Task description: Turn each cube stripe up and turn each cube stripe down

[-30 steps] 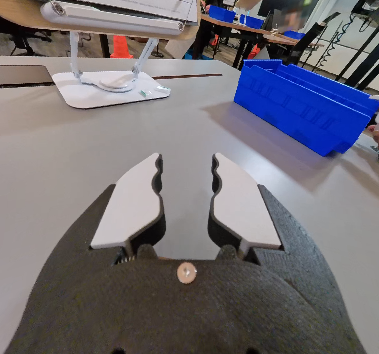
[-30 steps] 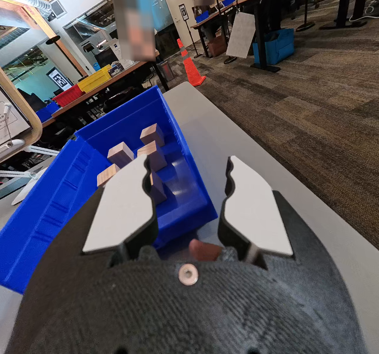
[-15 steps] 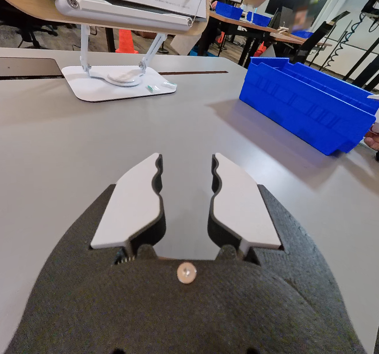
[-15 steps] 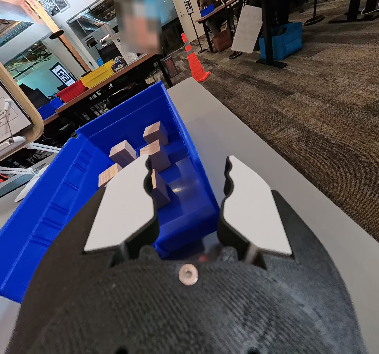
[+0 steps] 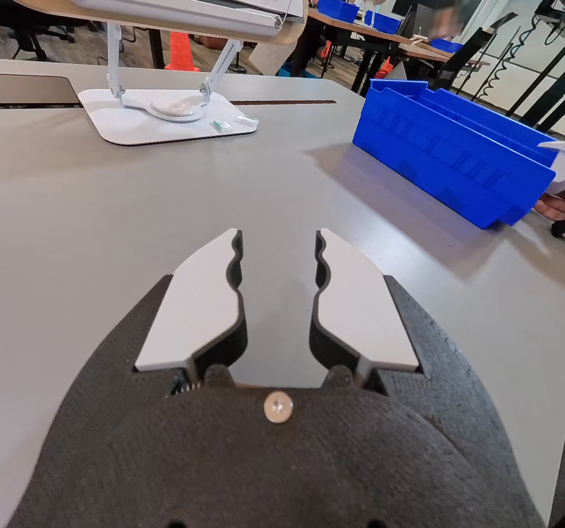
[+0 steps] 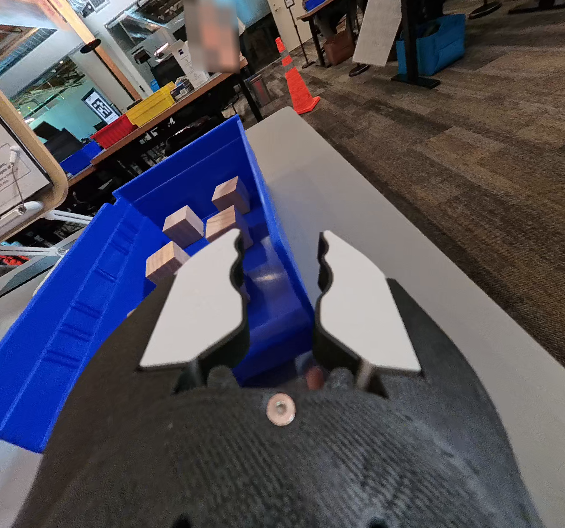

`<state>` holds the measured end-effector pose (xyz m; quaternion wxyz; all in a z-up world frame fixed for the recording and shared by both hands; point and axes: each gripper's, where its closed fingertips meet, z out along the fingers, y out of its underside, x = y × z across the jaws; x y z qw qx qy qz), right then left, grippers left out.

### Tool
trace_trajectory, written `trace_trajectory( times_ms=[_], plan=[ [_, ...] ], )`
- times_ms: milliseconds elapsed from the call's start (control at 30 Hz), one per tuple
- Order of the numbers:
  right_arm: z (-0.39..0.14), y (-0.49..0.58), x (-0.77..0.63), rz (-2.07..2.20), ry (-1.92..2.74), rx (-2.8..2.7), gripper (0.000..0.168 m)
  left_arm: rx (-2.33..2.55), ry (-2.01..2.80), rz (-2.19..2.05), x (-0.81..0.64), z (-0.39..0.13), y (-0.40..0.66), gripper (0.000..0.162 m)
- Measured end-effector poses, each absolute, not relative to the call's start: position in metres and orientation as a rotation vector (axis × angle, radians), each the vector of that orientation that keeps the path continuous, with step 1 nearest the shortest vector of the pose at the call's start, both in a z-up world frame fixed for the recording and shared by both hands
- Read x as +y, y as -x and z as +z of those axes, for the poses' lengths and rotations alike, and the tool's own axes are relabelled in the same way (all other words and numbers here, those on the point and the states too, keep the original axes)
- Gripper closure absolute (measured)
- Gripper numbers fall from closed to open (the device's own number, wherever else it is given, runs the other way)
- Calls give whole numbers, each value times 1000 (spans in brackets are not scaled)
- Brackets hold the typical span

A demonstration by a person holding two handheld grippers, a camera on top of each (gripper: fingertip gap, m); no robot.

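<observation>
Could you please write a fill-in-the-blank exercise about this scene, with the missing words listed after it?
1. The wooden cubes lie inside a bin whose colour is ____.
2. The left hand-held gripper is open above the bare grey ____.
3. The right hand-held gripper is open and holds ____.
4. The traffic cone on the carpet has the colour ____.

Missing words: blue; table; nothing; orange
</observation>
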<state>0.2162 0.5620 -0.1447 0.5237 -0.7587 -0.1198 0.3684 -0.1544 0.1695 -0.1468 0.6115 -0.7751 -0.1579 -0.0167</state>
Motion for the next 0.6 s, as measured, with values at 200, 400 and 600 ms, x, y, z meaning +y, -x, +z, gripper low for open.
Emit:
trace_trajectory(
  times_ms=[200,400,600],
  plan=[
    [-146,-210,566,907,1828,-276,124,-378,1784,-45,169,-147,156,118],
    [-151,-209,575,816,1864,-302,144,-400,1782,-55,168,-148,158,118],
    [-141,-196,556,764,1814,-451,163,-352,1796,-8,168,-147,155,118]
  ],
)
